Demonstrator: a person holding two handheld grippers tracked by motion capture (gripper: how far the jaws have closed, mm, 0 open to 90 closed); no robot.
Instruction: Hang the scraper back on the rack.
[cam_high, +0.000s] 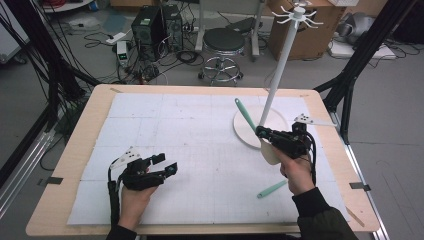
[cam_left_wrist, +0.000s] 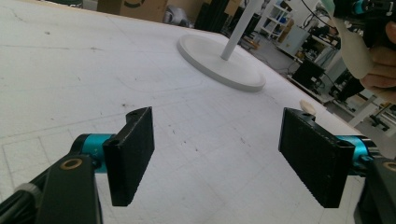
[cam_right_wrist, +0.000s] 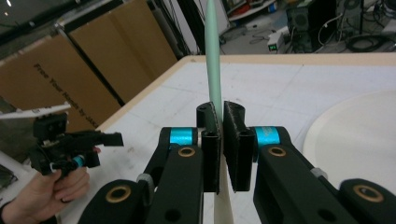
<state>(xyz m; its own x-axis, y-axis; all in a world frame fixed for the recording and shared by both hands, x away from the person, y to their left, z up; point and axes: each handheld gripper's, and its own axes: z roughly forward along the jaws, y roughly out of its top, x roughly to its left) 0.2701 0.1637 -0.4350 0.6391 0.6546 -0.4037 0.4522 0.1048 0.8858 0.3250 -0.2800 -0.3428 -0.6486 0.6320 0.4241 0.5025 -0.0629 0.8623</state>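
Observation:
My right gripper (cam_high: 261, 133) is shut on a utensil with a mint-green handle (cam_high: 245, 114) and a cream head (cam_high: 270, 153), held above the table near the white stand's round base (cam_high: 244, 131). In the right gripper view the jaws (cam_right_wrist: 222, 135) pinch the green handle (cam_right_wrist: 213, 70), which points up, while the cream head (cam_right_wrist: 223, 205) hangs below. My left gripper (cam_high: 166, 164) rests low at the front left with its jaws wide open and nothing between them (cam_left_wrist: 219, 144). A second green-handled utensil (cam_high: 272, 189) lies on the mat beside the right hand.
The white stand's pole (cam_high: 280, 65) rises from the base to a crown of hooks (cam_high: 297, 15). A white mat (cam_high: 190, 130) covers the wooden table (cam_high: 80, 145). Behind the table are a stool (cam_high: 223, 42), cardboard boxes (cam_high: 305, 35) and cables on the floor.

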